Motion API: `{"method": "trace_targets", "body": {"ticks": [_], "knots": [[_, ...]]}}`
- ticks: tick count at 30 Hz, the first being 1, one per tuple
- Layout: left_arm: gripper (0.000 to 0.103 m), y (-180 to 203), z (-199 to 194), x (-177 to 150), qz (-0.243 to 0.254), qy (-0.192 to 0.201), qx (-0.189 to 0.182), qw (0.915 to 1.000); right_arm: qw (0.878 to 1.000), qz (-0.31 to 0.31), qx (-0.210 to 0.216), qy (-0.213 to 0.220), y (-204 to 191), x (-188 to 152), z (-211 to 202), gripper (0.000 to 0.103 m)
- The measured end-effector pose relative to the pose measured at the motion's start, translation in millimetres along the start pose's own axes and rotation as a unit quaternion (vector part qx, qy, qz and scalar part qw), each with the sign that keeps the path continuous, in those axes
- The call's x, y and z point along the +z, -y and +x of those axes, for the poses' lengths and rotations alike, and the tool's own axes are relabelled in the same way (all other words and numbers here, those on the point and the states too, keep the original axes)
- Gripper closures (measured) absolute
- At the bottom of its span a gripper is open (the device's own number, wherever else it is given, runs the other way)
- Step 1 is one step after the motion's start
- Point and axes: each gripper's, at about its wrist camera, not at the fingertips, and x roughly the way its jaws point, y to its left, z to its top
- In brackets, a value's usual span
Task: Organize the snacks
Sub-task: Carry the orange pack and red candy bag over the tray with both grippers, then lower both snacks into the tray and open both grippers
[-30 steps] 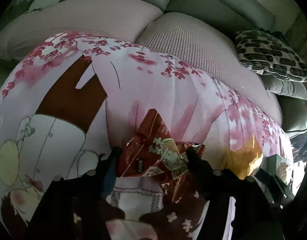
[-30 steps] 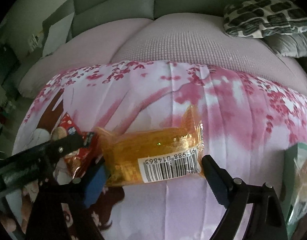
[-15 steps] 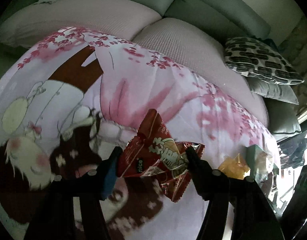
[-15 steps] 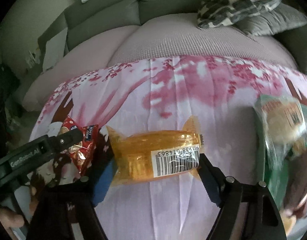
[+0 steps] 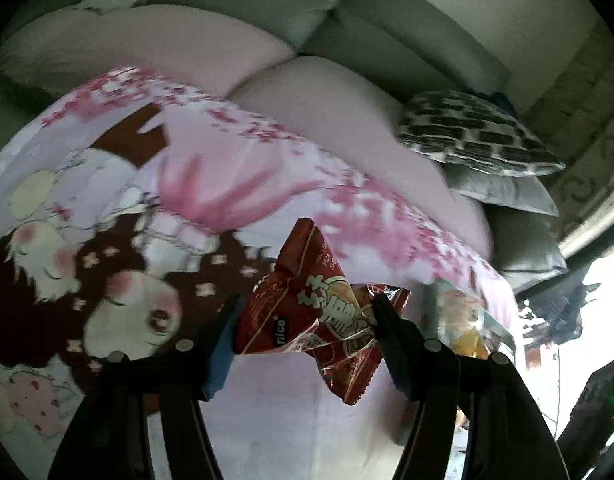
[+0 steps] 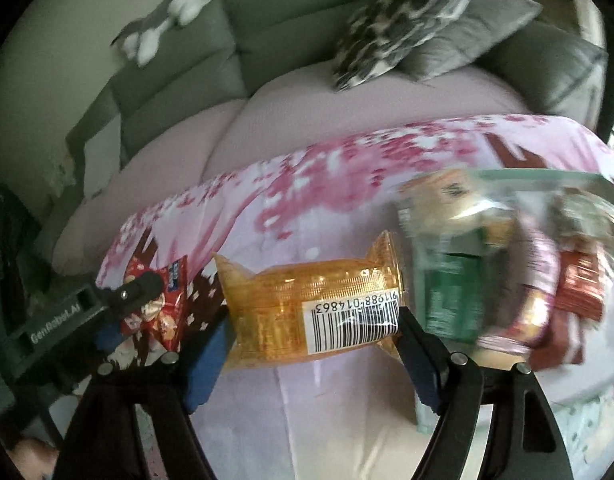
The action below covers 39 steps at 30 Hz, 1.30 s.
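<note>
Printed cloth [image 5: 267, 184] on sofa | left jaws grip red packet [image 5: 307, 312] | right jaws grip orange packet [image 6: 311, 308]

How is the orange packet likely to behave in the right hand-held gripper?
The orange packet bridges the right hand-held gripper without sagging, so it is probably fairly stiff inside. Its glossy film looks slippery, so it could twist. The crimped ends look floppy.

A pink cherry-blossom cloth [image 5: 243, 184] covered the sofa [image 5: 347, 16] seat; far right, a patterned cushion [image 5: 471, 136] lay on a grey cushion [image 5: 503, 190].
</note>
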Motion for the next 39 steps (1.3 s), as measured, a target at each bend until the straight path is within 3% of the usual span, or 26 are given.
{"method": "trace_targets", "body": {"ticks": [6,15,28,39], "knots": [[0.037,39,2,-8,0.042,-0.002,-0.02,0.9989,0.997,0.054,-0.052,0.018,44,11,-19,0.022],[0.037,89,16,-32,0.093,-0.041,-0.065,0.9927,0.985,0.124,-0.111,0.042,106,20,-45,0.022],[0.037,163,49,-66,0.179,-0.074,-0.109,0.9749,0.954,0.217,-0.202,0.044,185,11,-67,0.022],[0.037,183,78,-84,0.211,-0.092,-0.112,0.9666,0.945,0.243,-0.217,0.019,208,3,-58,0.022]]}}
